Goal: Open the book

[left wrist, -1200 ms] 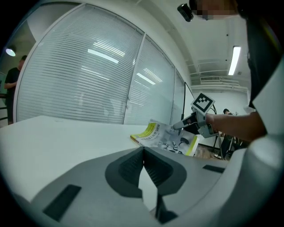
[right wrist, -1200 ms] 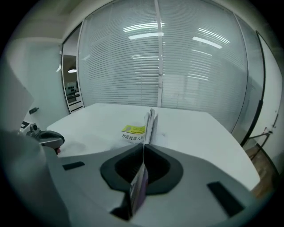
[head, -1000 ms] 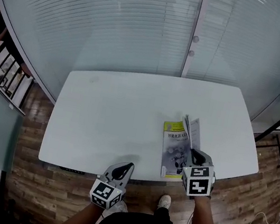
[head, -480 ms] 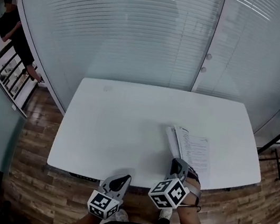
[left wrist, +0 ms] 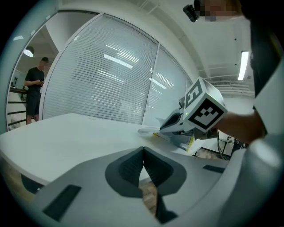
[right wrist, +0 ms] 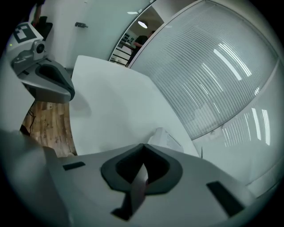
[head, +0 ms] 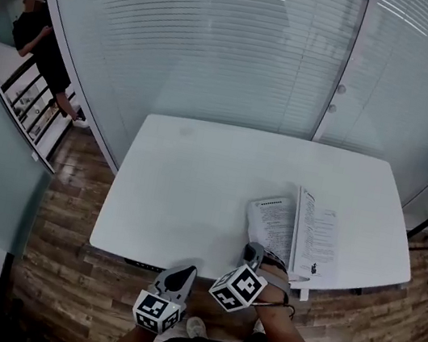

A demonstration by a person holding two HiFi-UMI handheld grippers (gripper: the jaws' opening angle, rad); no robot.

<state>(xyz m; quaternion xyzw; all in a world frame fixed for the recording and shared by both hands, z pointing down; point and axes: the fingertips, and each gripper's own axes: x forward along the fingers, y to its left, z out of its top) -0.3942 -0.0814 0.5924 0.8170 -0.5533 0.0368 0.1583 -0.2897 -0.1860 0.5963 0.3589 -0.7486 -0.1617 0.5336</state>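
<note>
Against book (head: 317,235) perhaps, right tongs (head: 253,252) closed

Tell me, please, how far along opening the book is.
Done: the book lies open on the table, printed pages up. In hand: the right gripper, jaws shut, sits at the left page's near edge. Left: probably just withdrawing; the left gripper hangs shut beside the table edge.
</note>
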